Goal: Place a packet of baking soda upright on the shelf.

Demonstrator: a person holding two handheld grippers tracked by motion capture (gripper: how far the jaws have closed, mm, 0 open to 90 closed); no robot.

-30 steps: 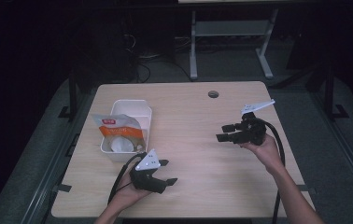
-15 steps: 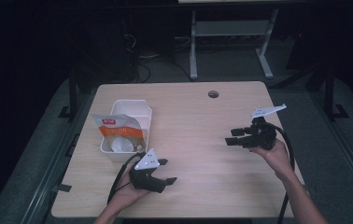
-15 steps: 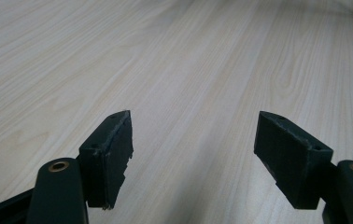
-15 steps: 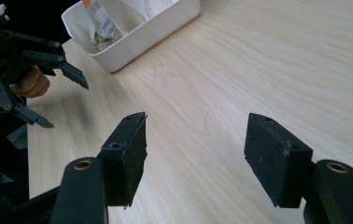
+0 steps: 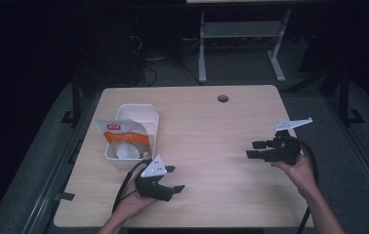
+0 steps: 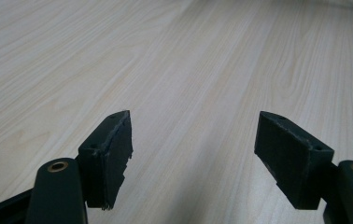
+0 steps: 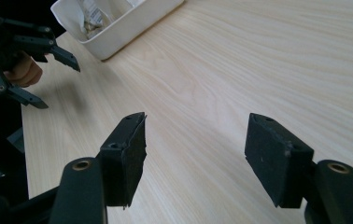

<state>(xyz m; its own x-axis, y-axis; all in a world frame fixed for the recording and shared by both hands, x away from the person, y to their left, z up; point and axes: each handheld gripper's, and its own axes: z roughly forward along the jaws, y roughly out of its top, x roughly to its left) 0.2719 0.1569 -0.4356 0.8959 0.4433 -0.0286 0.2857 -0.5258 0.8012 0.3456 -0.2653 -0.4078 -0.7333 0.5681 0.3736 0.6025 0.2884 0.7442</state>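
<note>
We see the orange bag (image 5: 125,137) lying in the white tub (image 5: 149,127); both our left gripper (image 5: 174,179) and right gripper (image 5: 254,149) hover open and empty, away from the tub, so little seems left.

A white rectangular bin (image 5: 151,127) sits at about nine o'clock on the wooden surface (image 5: 212,126). An orange-and-white snack bag (image 5: 124,136) lies tilted in it, its top edge jutting over the bin's left rim.
</note>
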